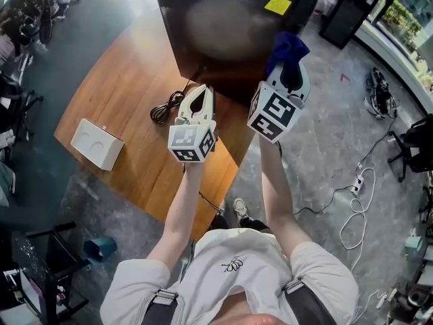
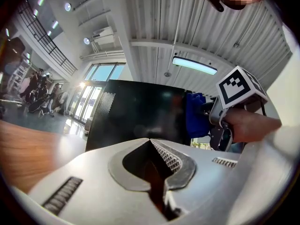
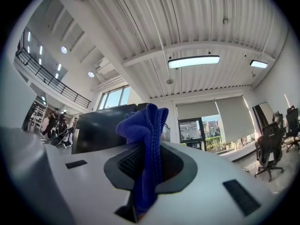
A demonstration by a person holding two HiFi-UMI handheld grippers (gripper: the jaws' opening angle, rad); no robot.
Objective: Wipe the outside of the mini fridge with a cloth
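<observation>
Beside the glossy black boxy mini fridge [image 1: 230, 26] on the brown wooden table [image 1: 128, 107], the right gripper [image 1: 291, 76] pinches a bunched blue knitted cloth [image 1: 285, 49]. The left gripper [image 1: 197, 100] is closed and empty. Little cloth sticks out, so the bare jaws might scrape the fridge's shiny wall.
</observation>
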